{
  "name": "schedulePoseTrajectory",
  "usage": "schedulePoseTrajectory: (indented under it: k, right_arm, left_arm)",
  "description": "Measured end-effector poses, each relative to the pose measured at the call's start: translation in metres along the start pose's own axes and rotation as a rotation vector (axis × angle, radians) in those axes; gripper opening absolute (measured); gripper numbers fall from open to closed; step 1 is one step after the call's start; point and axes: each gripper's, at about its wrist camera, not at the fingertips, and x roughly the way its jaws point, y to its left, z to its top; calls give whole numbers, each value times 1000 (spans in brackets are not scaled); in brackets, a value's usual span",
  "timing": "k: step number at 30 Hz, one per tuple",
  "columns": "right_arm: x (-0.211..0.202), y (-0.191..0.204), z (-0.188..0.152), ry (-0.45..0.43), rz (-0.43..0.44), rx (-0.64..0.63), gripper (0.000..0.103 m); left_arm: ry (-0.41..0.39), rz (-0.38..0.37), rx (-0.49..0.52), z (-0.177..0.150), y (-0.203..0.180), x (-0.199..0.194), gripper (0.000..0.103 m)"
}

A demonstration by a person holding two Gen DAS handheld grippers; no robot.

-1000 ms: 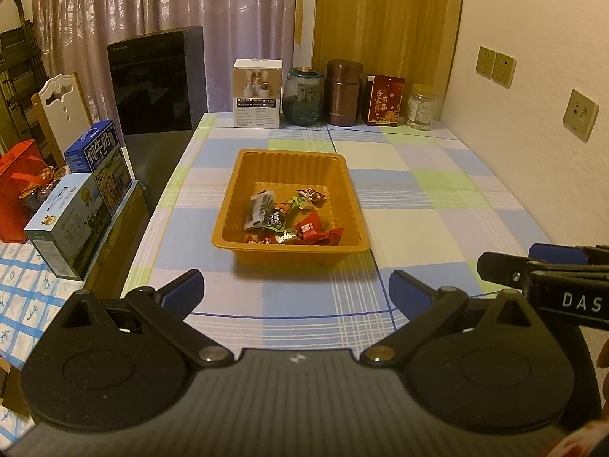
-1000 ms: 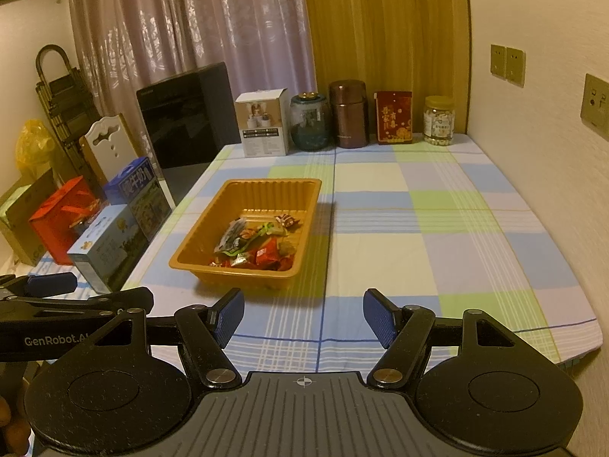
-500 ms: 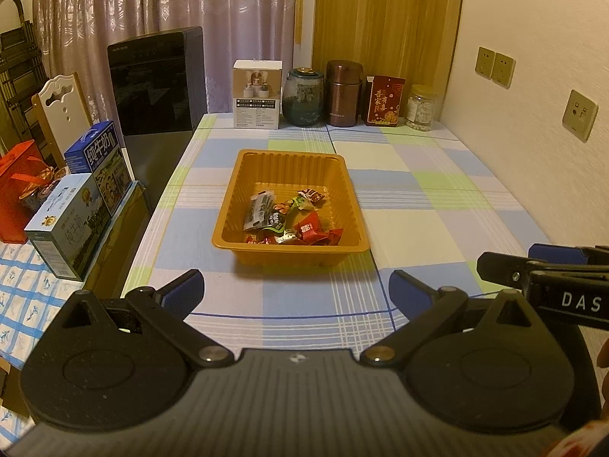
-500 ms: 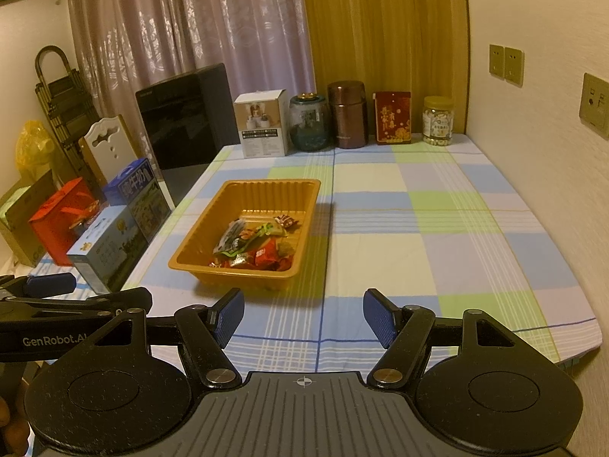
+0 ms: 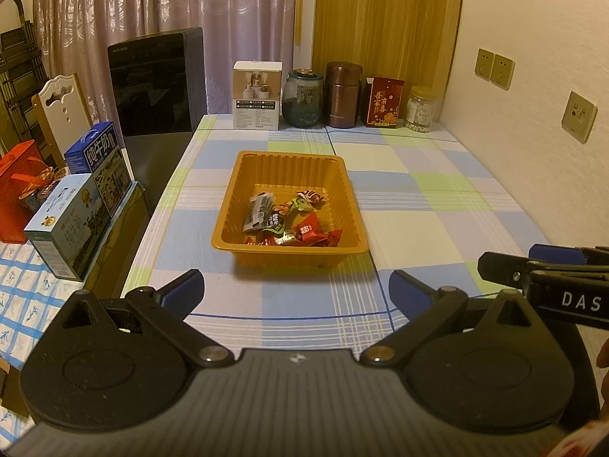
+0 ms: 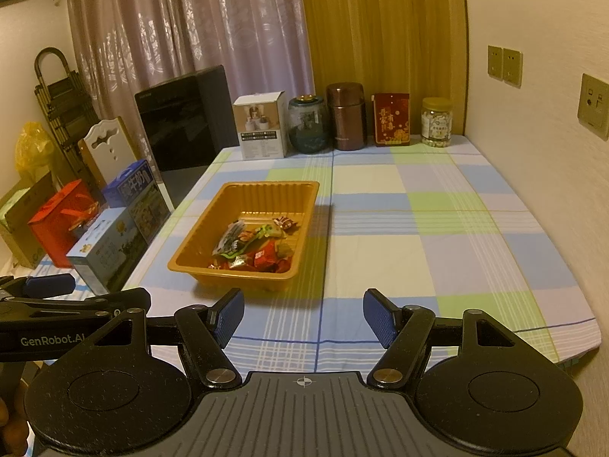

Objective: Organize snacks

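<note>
We hold the left hand-held gripper open and empty, low over the near edge of the table, and the right hand-held gripper beside it the same. Ahead of both, slightly left of the right one, the snacks in crinkled shiny wrappers lie piled in a ribbed orange plastic tray, probably so they stay together.

Each black claw has blue-padded fingers, silver pivot screws and white lettering.

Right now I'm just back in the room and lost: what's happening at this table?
A person holds two tongs, left and right, both open and empty, short of the orange tray. The snacks lie piled in the tray's near end. Nothing is being handled.
</note>
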Motion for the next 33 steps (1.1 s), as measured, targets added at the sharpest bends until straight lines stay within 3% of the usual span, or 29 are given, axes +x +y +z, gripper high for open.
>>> schedulePoseTrajectory:
  k: [33]
  right_arm:
    - [0, -1, -1, 0, 1, 1, 69]
  left_arm:
    - [-29, -4, -9, 1, -2, -3, 102]
